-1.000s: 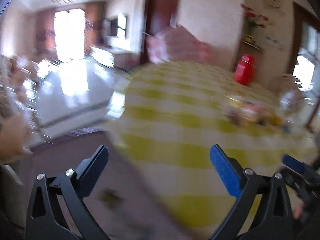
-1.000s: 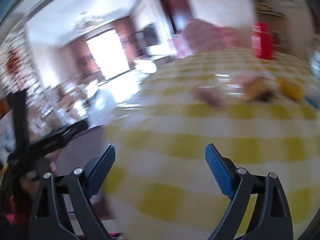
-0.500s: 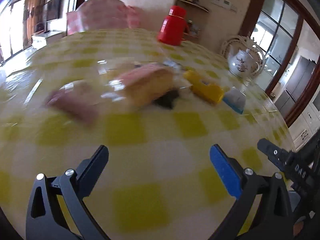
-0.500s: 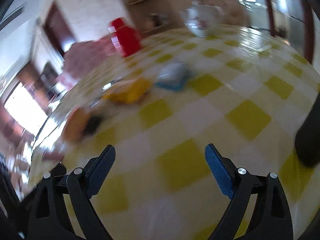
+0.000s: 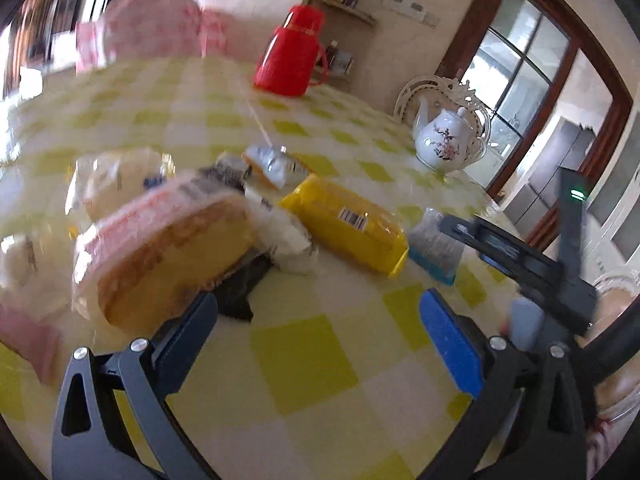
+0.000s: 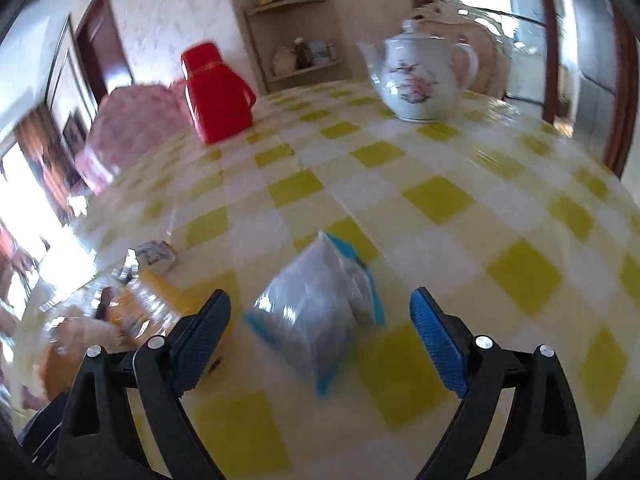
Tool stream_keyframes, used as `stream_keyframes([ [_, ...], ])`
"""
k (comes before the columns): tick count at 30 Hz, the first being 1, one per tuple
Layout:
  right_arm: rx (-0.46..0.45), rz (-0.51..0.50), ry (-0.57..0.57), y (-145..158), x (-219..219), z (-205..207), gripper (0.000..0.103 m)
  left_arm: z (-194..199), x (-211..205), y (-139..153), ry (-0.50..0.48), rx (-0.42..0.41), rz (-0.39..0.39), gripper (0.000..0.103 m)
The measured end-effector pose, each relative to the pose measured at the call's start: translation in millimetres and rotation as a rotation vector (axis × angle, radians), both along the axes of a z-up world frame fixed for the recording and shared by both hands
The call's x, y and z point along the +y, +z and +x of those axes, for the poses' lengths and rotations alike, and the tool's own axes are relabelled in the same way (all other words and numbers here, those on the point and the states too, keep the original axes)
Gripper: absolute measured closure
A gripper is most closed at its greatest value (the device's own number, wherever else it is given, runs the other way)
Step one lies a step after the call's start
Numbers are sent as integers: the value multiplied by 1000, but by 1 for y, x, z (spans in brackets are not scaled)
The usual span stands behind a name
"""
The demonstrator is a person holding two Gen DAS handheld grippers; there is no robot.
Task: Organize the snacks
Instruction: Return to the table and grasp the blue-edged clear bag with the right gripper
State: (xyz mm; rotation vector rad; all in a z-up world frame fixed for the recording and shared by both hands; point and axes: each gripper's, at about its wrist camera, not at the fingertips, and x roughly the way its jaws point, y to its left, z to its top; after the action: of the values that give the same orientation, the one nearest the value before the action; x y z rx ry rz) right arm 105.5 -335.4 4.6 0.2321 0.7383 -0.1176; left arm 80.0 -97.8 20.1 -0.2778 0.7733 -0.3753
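Both tongs hang released over the yellow-checked surface, gripping nothing: the left tongs sit just short of a heap of snacks, where a wrapped sponge cake leans beside a yellow packet, and the right tongs straddle a blue-edged clear pouch lying flat between their blue pads. Toward the far edge of the surface stand a red flask and a white flowered teapot, well apart from the snacks.

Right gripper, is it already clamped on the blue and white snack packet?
No, the right gripper is open, and the blue and white packet lies untouched between its fingers.
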Motion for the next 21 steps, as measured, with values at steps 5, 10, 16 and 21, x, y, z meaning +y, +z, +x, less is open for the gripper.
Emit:
stream_keyframes([
  [5, 127, -24, 96, -15, 12, 19, 15, 2, 11, 0, 26, 26, 0, 2],
  [10, 134, -107, 98, -17, 26, 12, 33, 6, 22, 1, 67, 24, -13, 2],
  [16, 95, -96, 95, -12, 29, -15, 56, 10, 41, 12, 96, 5, -20, 2],
  [21, 55, -39, 85, 1, 33, -39, 61, 9, 59, 27, 131, -77, 27, 2],
])
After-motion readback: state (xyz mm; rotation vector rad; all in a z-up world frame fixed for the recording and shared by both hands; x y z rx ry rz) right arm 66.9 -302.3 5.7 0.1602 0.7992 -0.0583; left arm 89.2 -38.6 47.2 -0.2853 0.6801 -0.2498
